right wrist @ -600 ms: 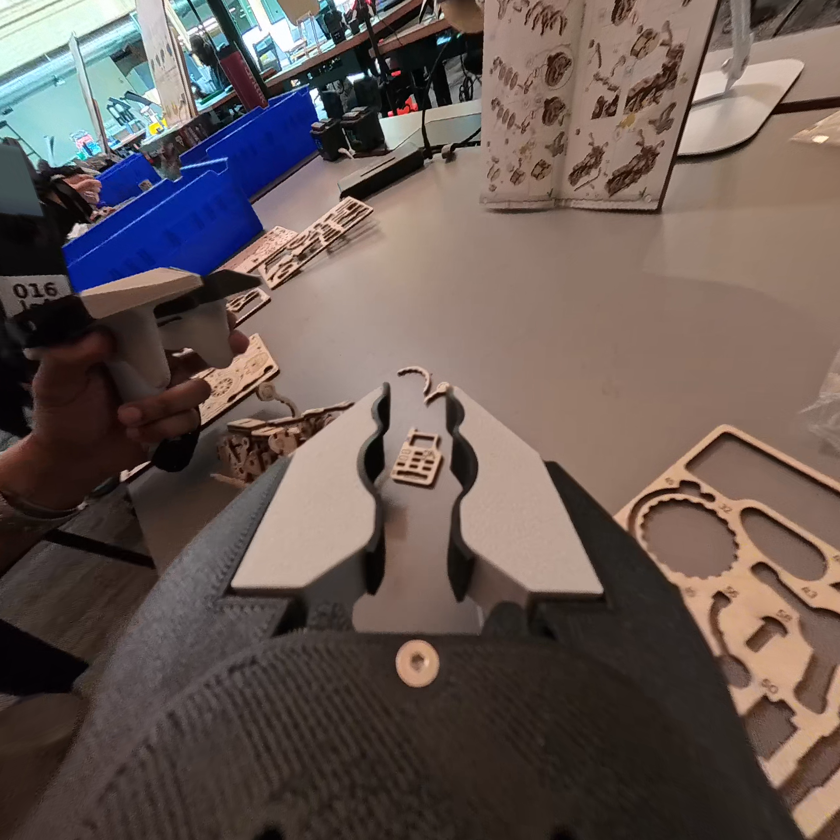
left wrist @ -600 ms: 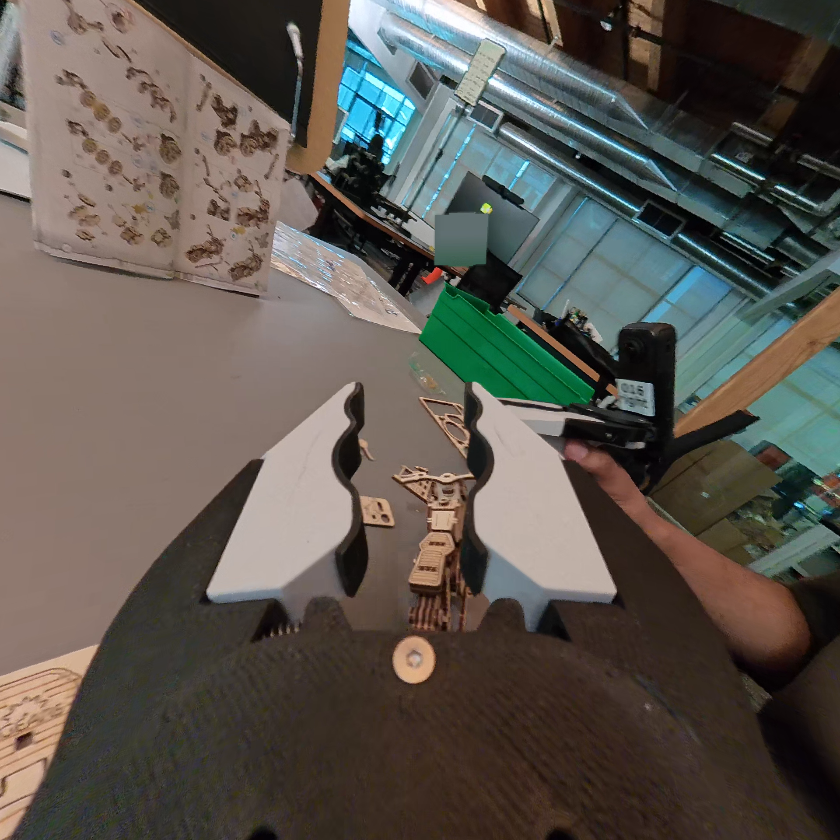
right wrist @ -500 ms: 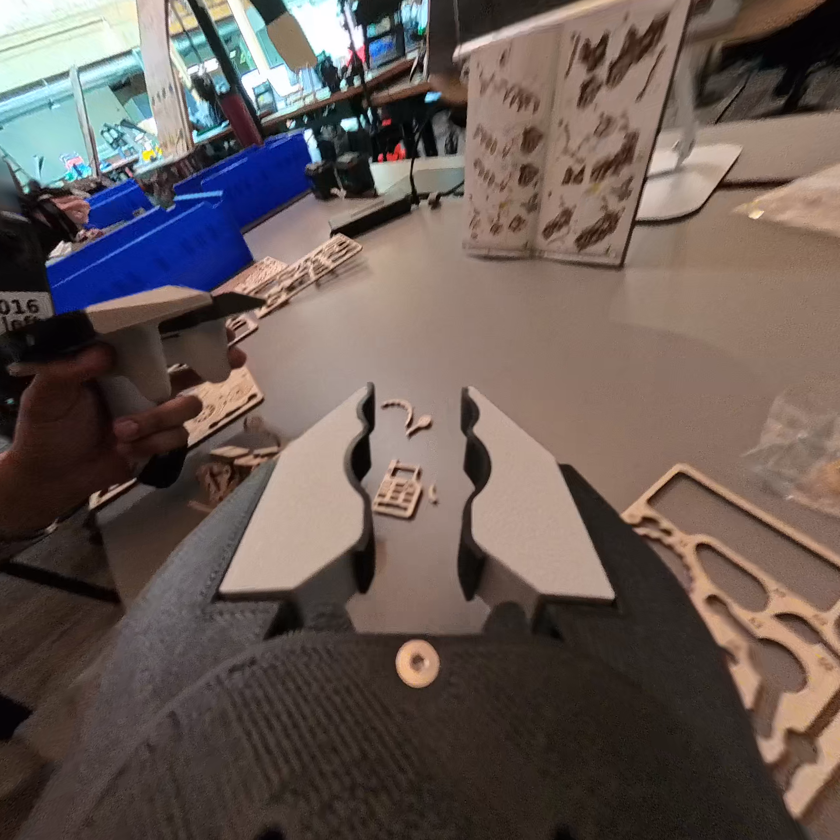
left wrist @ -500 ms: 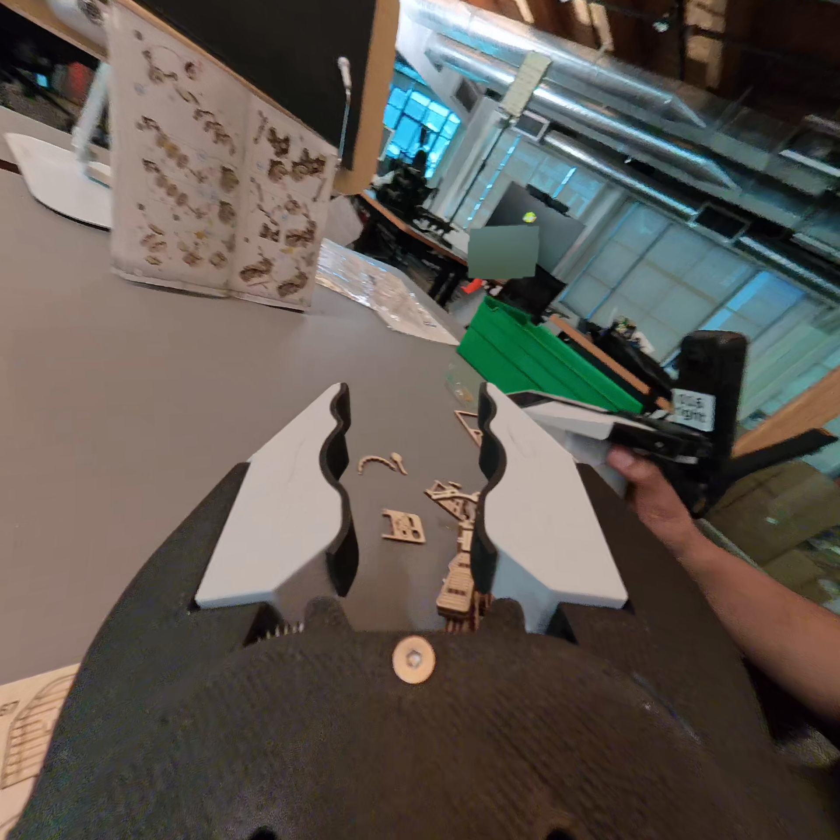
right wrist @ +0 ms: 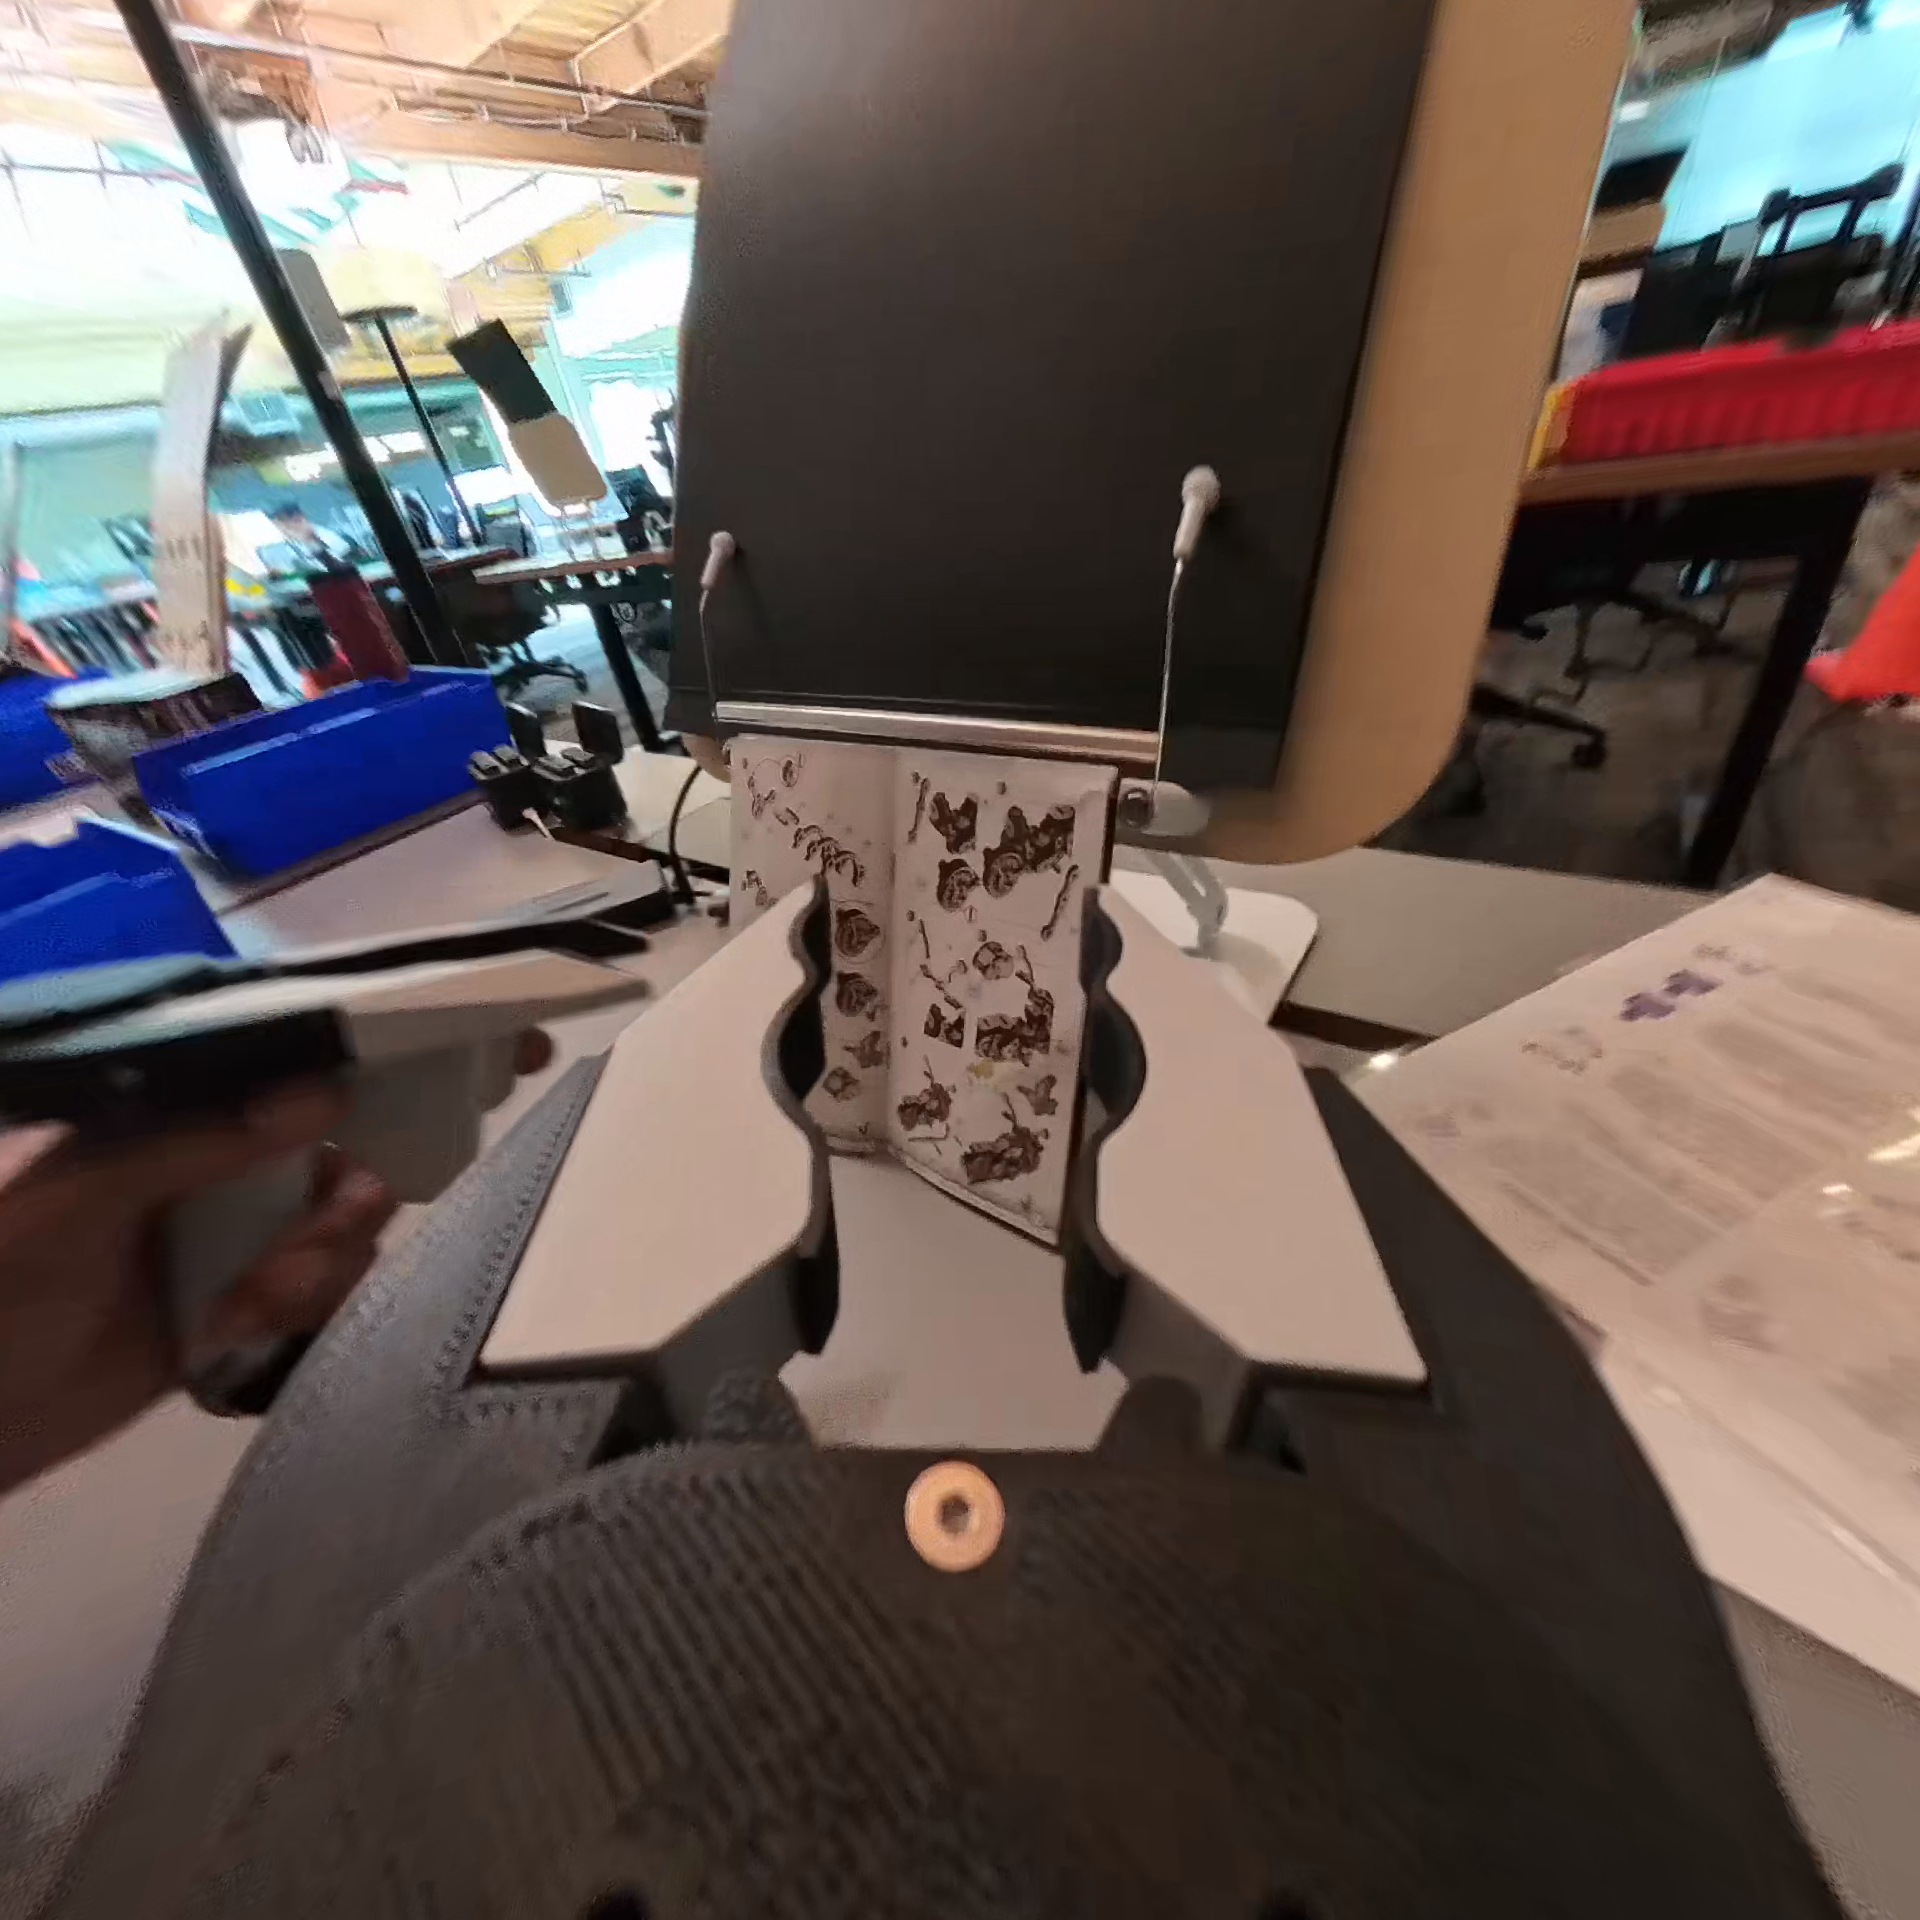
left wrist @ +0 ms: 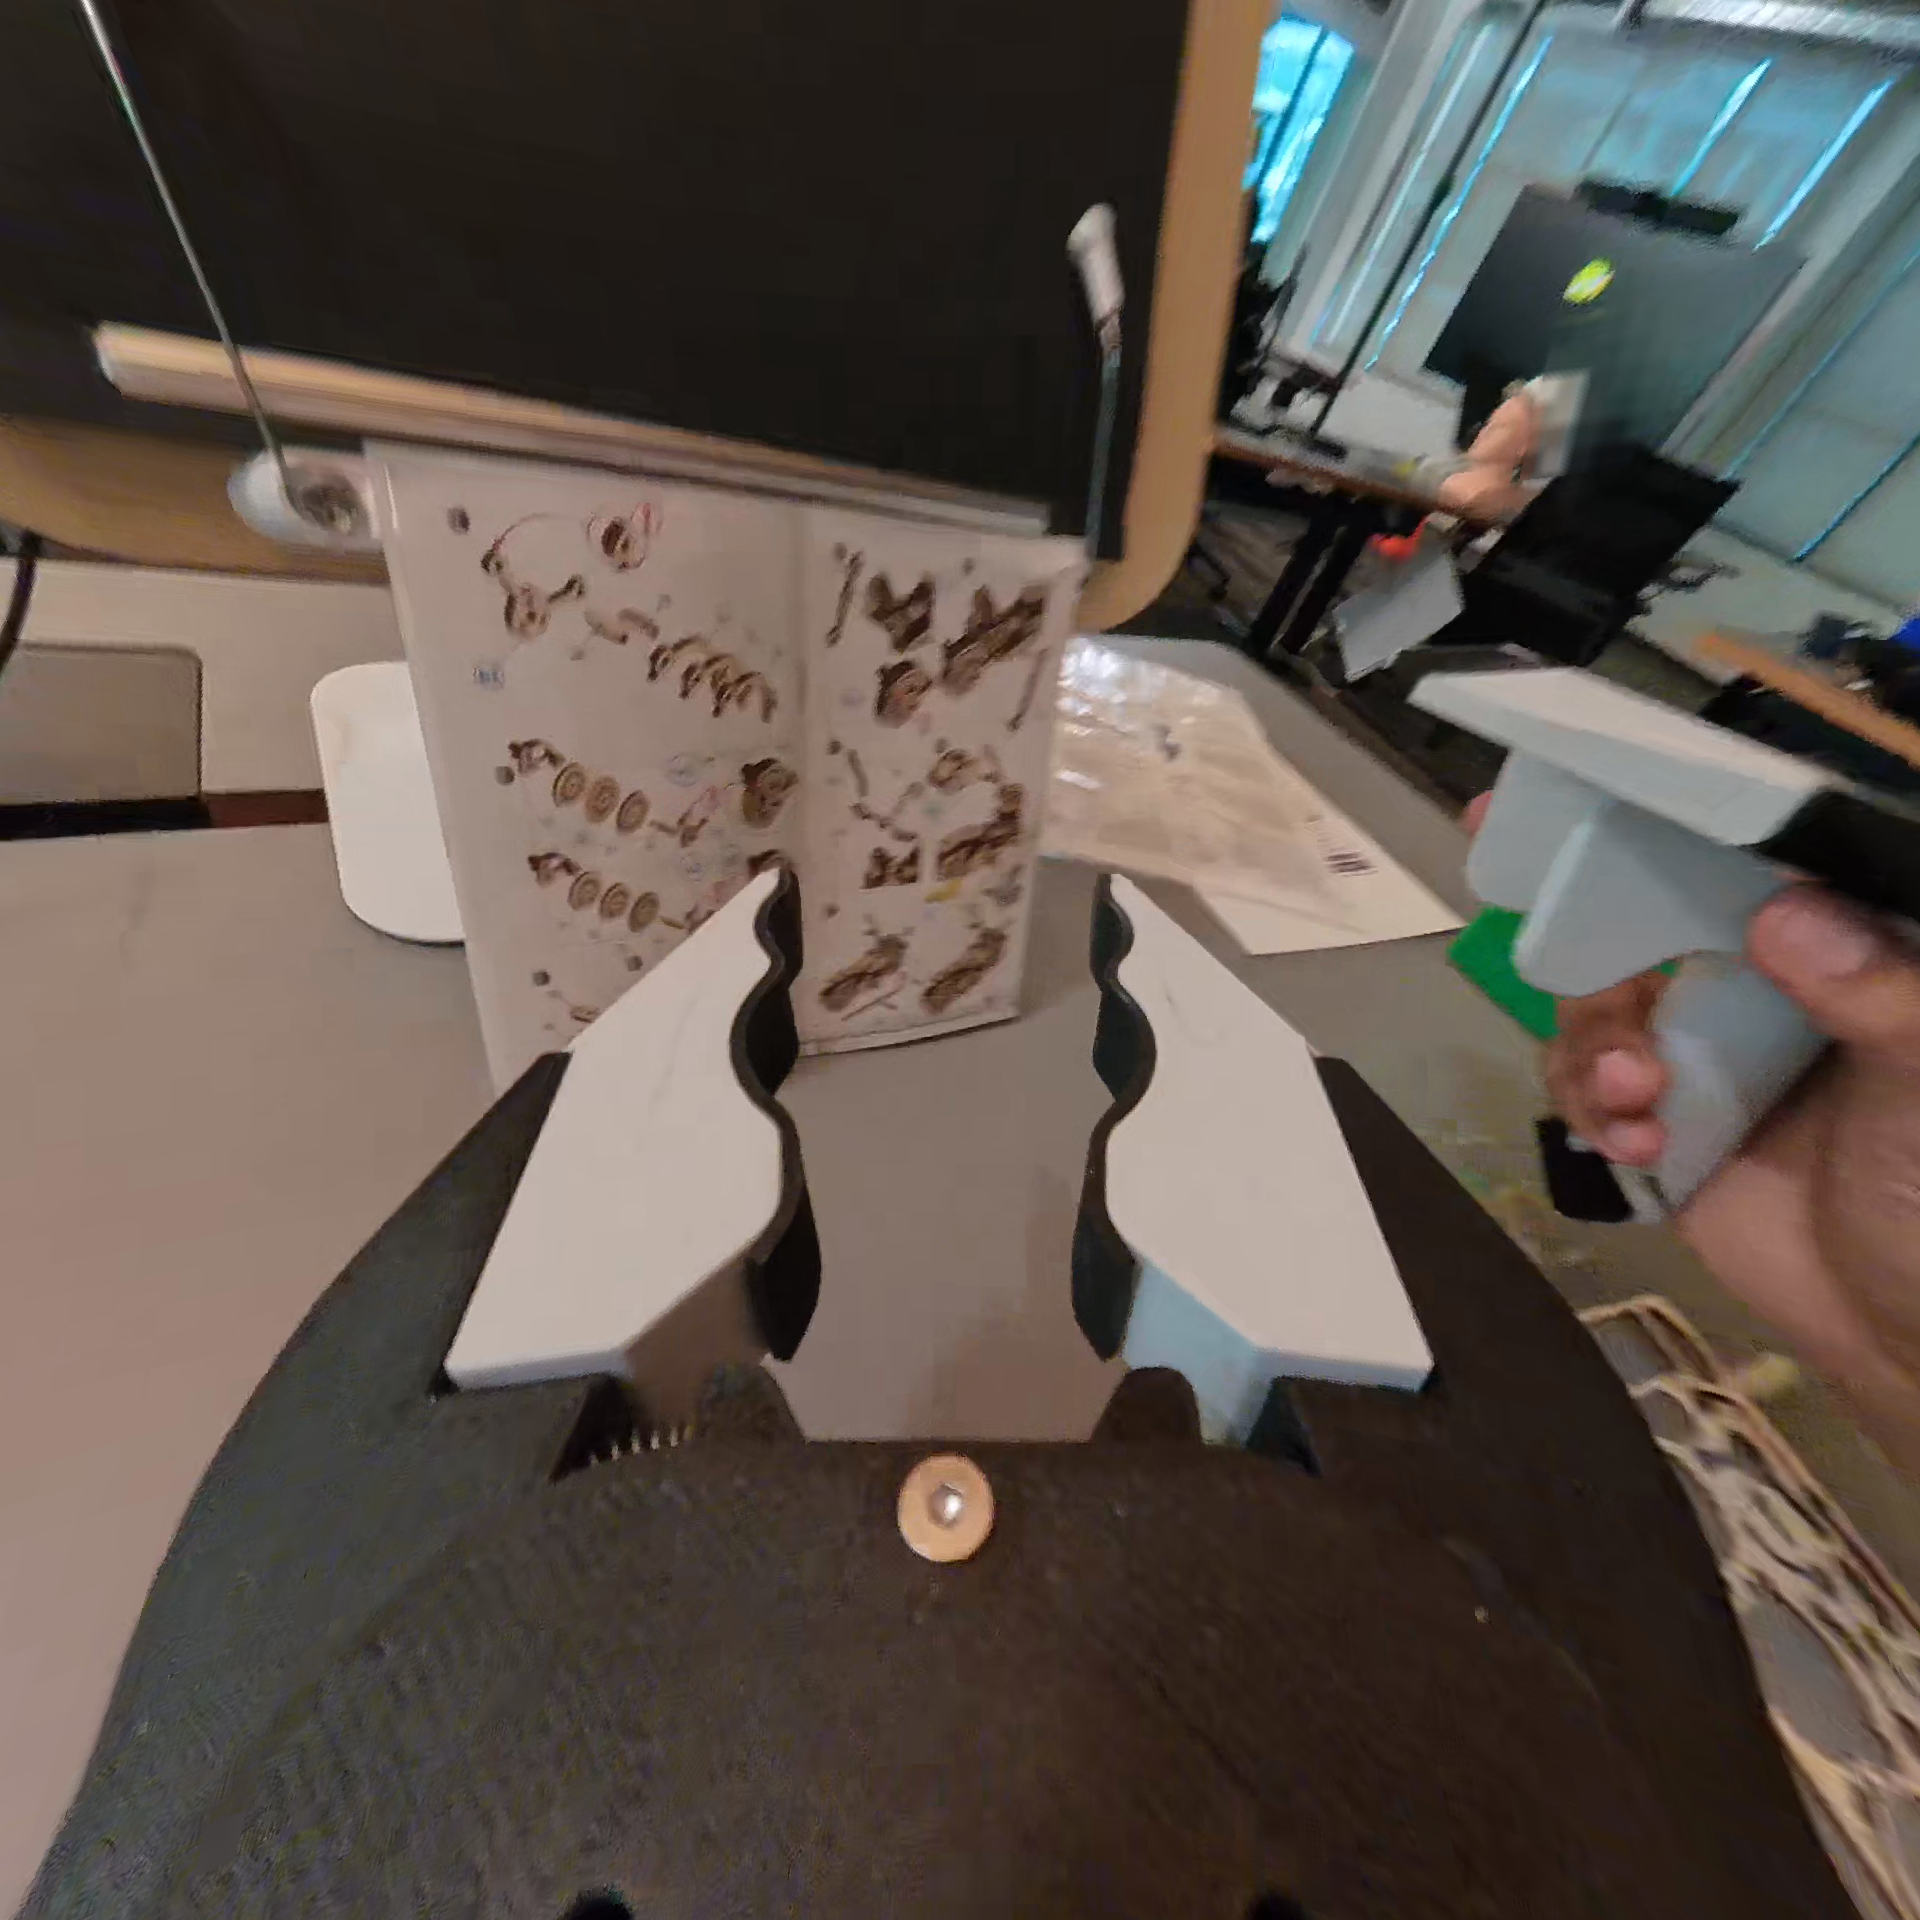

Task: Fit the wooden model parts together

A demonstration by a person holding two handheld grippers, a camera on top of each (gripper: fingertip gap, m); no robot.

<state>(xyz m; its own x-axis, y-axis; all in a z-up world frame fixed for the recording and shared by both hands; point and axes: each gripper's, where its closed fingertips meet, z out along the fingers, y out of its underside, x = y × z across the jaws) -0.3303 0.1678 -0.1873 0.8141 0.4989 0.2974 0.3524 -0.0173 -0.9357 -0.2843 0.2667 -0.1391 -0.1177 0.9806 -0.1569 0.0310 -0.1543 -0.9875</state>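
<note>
My left gripper (left wrist: 940, 894) is open and empty, held above the grey table (left wrist: 208, 1039) and pointing at the open instruction booklet (left wrist: 727, 748). My right gripper (right wrist: 953, 894) is also open and empty, and faces the same booklet (right wrist: 935, 935). Each gripper shows in the other's view, held in a hand: the right one at the right of the left wrist view (left wrist: 1475, 717), the left one at the left of the right wrist view (right wrist: 582, 982). A blurred punched wooden sheet (left wrist: 1766, 1507) lies at the lower right. The small wooden model parts are out of view.
The booklet stands against a black book stand (right wrist: 1039, 364) with a white base (left wrist: 374, 810). Printed sheets in clear plastic (right wrist: 1662, 1122) lie to the right. Blue bins (right wrist: 312, 769) stand at the left, and a green bin (left wrist: 1486, 966) lies beyond the table edge.
Both grippers have tilted up from the wooden parts on the table to face the booklet. The small parts have dropped out of view. Both grippers have stayed open.
</note>
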